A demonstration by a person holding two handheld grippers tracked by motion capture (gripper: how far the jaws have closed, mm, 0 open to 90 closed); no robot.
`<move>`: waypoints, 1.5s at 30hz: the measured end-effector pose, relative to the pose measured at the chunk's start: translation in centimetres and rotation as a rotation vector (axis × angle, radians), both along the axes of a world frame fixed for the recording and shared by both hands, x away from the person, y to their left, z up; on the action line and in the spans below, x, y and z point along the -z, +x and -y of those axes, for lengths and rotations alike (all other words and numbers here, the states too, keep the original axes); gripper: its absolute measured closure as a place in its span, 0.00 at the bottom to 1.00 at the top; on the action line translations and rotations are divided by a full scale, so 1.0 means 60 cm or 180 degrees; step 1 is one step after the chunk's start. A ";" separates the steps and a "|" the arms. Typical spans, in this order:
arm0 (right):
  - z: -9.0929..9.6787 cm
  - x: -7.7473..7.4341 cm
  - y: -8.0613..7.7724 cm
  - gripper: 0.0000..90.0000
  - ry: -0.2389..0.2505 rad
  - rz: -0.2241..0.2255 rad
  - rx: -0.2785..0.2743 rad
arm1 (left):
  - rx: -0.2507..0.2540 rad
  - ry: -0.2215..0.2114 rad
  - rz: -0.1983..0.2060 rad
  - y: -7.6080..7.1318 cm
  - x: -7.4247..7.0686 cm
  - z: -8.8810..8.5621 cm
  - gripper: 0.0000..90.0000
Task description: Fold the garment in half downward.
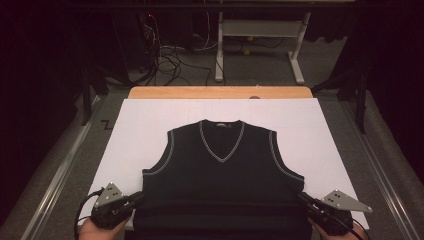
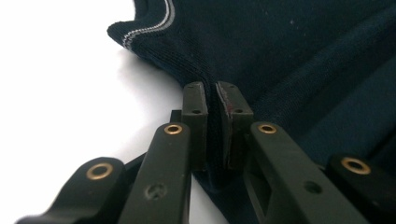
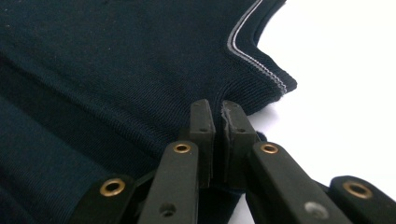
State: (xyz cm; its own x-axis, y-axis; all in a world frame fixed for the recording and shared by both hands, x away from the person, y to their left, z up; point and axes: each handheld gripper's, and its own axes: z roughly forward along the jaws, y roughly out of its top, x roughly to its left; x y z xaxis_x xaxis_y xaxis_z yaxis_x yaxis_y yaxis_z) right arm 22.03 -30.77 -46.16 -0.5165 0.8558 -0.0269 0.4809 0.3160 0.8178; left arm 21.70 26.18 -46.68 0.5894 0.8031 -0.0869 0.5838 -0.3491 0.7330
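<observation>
A dark navy sleeveless V-neck sweater vest (image 1: pixel 222 172) with grey-white trim lies flat on a white board (image 1: pixel 145 125), collar toward the far side. My left gripper (image 1: pixel 136 197) pinches the vest's left side edge just below the armhole. In the left gripper view the left gripper (image 2: pixel 211 88) has its pads tight on a fold of the vest (image 2: pixel 299 56). My right gripper (image 1: pixel 304 198) pinches the opposite side edge. In the right gripper view the right gripper (image 3: pixel 218 106) is shut on the knit of the vest (image 3: pixel 116 70) near the trimmed armhole.
The white board rests on a wooden table (image 1: pixel 220 92). Beyond it stand a white desk frame (image 1: pixel 260 35) and loose cables (image 1: pixel 170 60) on the floor. Metal rails (image 1: pixel 55 175) run along both sides of the table.
</observation>
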 end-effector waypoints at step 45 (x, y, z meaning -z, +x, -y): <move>0.003 0.008 0.023 0.00 0.0411 0.0260 0.0289 | -0.0272 -0.0501 0.0297 0.028 0.007 -0.012 0.01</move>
State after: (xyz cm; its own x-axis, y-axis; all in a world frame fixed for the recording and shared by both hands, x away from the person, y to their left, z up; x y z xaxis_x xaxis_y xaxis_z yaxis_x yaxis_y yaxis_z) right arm 23.38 -30.98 -46.64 -0.4376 0.8979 0.0474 0.4329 0.1642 0.8864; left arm 23.40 26.90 -47.13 0.5311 0.8314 -0.1635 0.5334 -0.1781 0.8269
